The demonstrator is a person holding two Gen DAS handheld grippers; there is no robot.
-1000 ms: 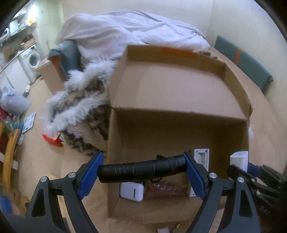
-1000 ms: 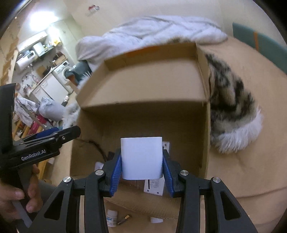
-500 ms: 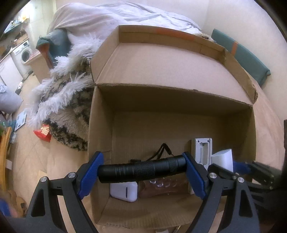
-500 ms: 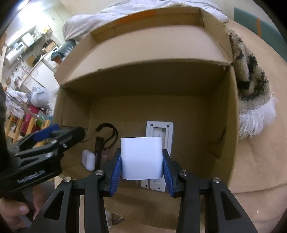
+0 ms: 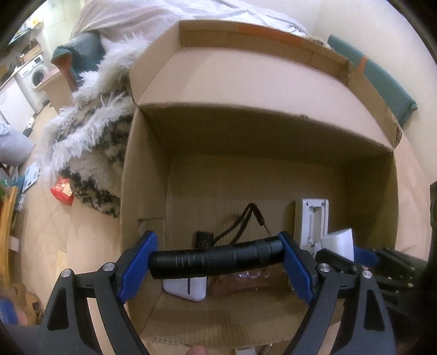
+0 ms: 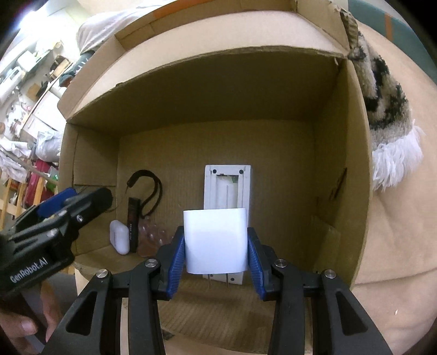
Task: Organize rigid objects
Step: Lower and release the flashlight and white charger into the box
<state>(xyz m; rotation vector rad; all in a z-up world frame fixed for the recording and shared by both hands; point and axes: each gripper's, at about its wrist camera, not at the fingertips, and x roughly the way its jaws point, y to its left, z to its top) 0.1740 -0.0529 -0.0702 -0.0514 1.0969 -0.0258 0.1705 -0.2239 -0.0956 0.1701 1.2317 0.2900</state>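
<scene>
My left gripper (image 5: 215, 262) is shut on a black flashlight (image 5: 215, 258), held crosswise by its two ends above the open cardboard box (image 5: 273, 131). My right gripper (image 6: 215, 243) is shut on a white plug adapter (image 6: 215, 240) whose two metal prongs point down, also over the box (image 6: 338, 169). On the box floor lie a white oblong device (image 6: 226, 188), a small white case (image 6: 119, 237), a black stick with a strap (image 6: 133, 218) and a clear plastic piece (image 6: 153, 234). The left gripper shows at the left of the right wrist view (image 6: 58, 207).
A shaggy black-and-white fur throw (image 5: 90, 142) lies left of the box, with a red packet (image 5: 62, 189) at its edge. A white duvet (image 5: 142, 19) is piled behind. A teal cushion (image 5: 379, 76) leans on the wall at right. A hand (image 6: 24, 327) holds the left gripper.
Both grippers have sunk and tipped down towards the box, so its inside now fills each view. Both grips are unchanged.
</scene>
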